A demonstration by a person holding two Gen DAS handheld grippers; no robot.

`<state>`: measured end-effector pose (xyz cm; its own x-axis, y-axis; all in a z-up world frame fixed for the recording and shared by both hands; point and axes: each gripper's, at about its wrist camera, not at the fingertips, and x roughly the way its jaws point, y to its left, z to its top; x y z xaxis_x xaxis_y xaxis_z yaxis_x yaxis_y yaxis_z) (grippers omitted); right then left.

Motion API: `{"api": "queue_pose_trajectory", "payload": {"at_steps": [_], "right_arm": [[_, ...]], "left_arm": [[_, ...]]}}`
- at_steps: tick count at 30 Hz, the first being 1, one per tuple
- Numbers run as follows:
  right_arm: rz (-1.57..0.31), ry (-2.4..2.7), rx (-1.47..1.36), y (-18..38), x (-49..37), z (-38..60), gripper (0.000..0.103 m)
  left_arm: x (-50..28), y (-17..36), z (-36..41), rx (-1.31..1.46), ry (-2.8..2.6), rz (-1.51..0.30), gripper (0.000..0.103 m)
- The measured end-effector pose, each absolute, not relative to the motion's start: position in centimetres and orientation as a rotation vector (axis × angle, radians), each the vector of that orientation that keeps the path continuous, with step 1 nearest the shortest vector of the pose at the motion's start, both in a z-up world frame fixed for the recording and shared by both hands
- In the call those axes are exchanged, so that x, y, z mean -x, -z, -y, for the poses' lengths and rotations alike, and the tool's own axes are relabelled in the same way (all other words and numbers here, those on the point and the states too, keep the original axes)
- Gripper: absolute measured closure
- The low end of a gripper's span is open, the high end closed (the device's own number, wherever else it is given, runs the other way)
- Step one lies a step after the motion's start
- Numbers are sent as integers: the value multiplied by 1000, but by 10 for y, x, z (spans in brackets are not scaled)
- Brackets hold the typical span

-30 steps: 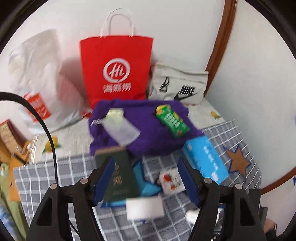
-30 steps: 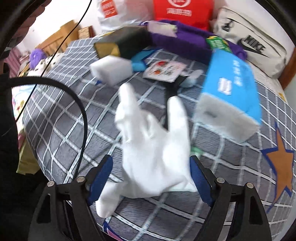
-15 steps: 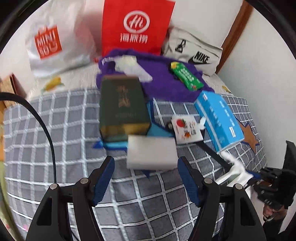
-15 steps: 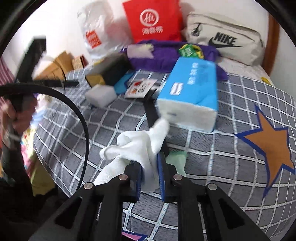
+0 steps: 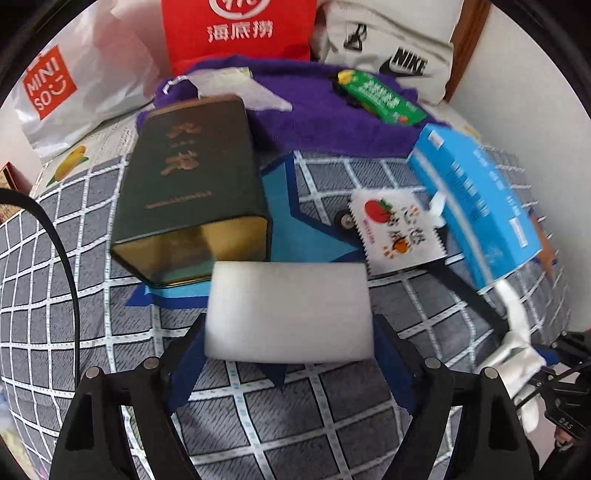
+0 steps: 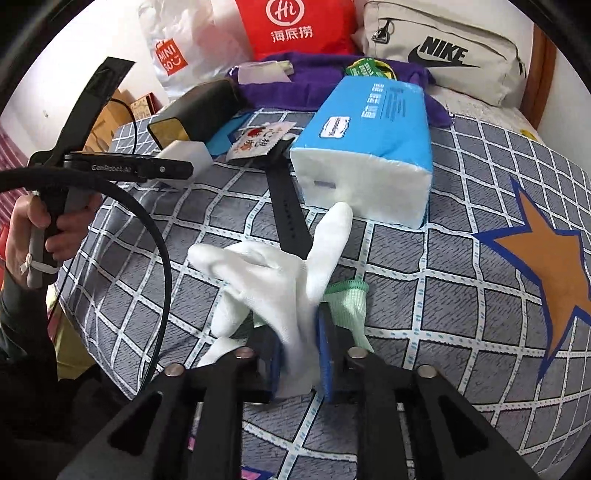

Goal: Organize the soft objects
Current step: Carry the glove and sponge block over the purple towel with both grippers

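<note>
A white foam sponge block [image 5: 288,312] lies on the grey checked bedspread [image 5: 74,325]; it also shows in the right wrist view [image 6: 186,155]. My left gripper [image 5: 288,354] is open, its blue pads on either side of the block's near end. My right gripper [image 6: 301,356] is shut on a white glove [image 6: 273,280] with a green cuff [image 6: 347,302], held just above the bedspread. The glove also shows at the right edge of the left wrist view [image 5: 517,332]. A purple towel [image 5: 321,110] lies at the back.
A dark green tin [image 5: 192,192] lies behind the sponge. A blue tissue pack [image 6: 373,147], a snack sachet [image 5: 399,229], a black strap [image 6: 288,206] and a green packet [image 5: 380,98] lie around. A red bag [image 6: 299,26], a Miniso bag [image 5: 55,85] and a Nike pouch [image 6: 443,51] stand at the back.
My left gripper moved forward and down until the sponge sits between its open fingers. My right gripper closed on the white glove and has lifted it a little.
</note>
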<state>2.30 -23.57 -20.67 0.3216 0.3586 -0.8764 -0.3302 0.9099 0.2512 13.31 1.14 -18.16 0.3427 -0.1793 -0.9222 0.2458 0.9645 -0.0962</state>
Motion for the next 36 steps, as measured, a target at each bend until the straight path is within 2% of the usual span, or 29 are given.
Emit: {"api": "queue_pose_trajectory", "payload": {"at_steps": [3, 5, 6, 8, 20, 27, 36], "right_arm": [[-1144, -457, -23, 210, -27, 232, 67], [-1128, -459, -16, 211, -28, 231, 67], [-1122, -460, -14, 211, -29, 230, 68], [-1119, -459, -1, 210, -29, 232, 95], [-991, -534, -112, 137, -26, 257, 95], [-921, -547, -172, 98, -62, 260, 95], [-860, -543, -152, 68, -138, 250, 95]], "left_arm": [[-137, 191, -8, -75, 266, -1209, 23], [-139, 193, -10, -48, 264, -1213, 23], [-139, 193, -11, -42, 263, -1208, 24], [-137, 191, -14, -31, 268, -1197, 24], [-114, 135, -34, 9, 298, -1075, 24], [-115, 100, -47, 45, 297, -1008, 24], [-145, 81, -60, 70, 272, -969, 24]]}}
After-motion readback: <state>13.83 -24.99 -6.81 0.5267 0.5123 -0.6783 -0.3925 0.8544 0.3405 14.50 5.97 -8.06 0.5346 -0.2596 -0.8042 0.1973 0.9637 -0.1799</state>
